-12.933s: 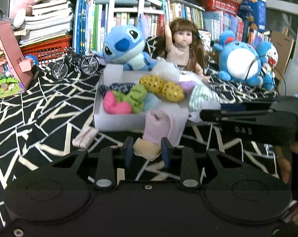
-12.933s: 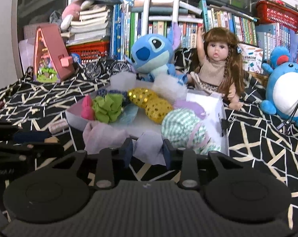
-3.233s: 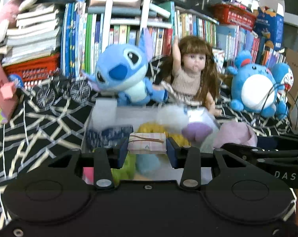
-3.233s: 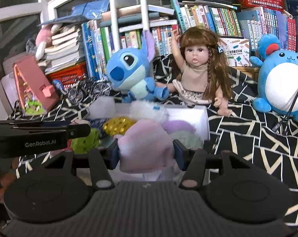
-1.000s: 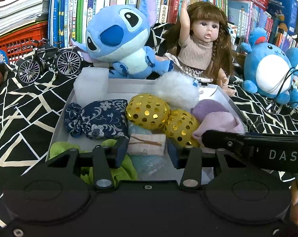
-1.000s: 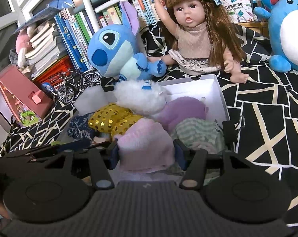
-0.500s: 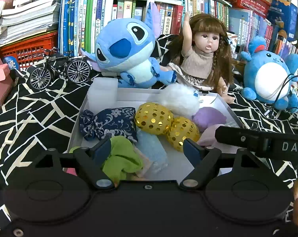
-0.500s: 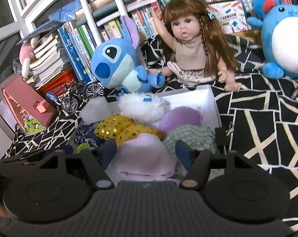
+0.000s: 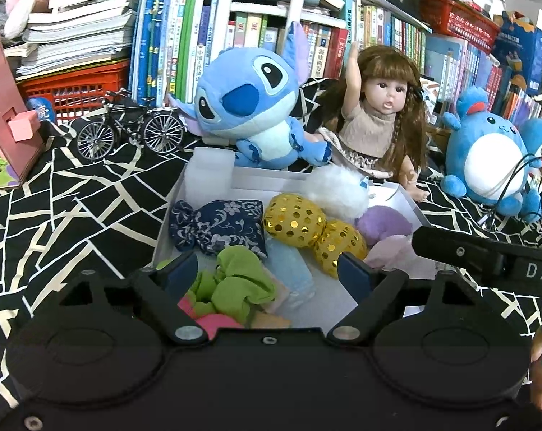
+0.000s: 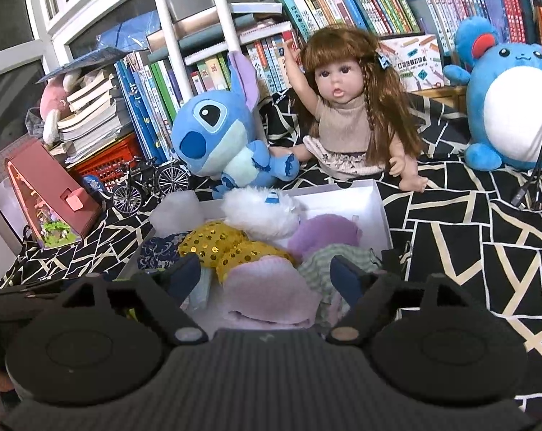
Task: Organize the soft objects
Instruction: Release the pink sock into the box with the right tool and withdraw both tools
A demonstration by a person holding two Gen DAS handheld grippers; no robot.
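Left gripper (image 9: 267,273) spread wide, jaws just now opening, nothing clamped; green scrunchie (image 9: 240,283) lying loose below and between the fingers, untouched as far as can be seen; pink item (image 9: 213,318) just under it, mostly hidden by the gripper body. Right gripper (image 10: 265,274) likewise wide apart, jaws just now opening, empty; pale pink plush cloth (image 10: 271,292) resting in the white box (image 10: 375,208) between the fingers, pads clear of it. Beyond the left gripper, inside the same box: navy floral pouch (image 9: 217,228), gold sequin pieces (image 9: 294,221), white fluffy toy (image 9: 337,188), lilac plush (image 9: 384,221); to the right of the right gripper, a green checked cloth (image 10: 334,258), partly covered. Letters "DAS" legible on the black bar of the other gripper crossing at right in the left wrist view, remainder cut off by the frame edge. Ahead of both, past the box, blue plush (image 9: 249,107) and doll (image 9: 375,118) seated on the black-and-white cloth (image 9: 73,215); Chinese characters on book spines (image 9: 202,61) behind, too small to read; round blue plush (image 10: 511,104) cropped at the right edge.
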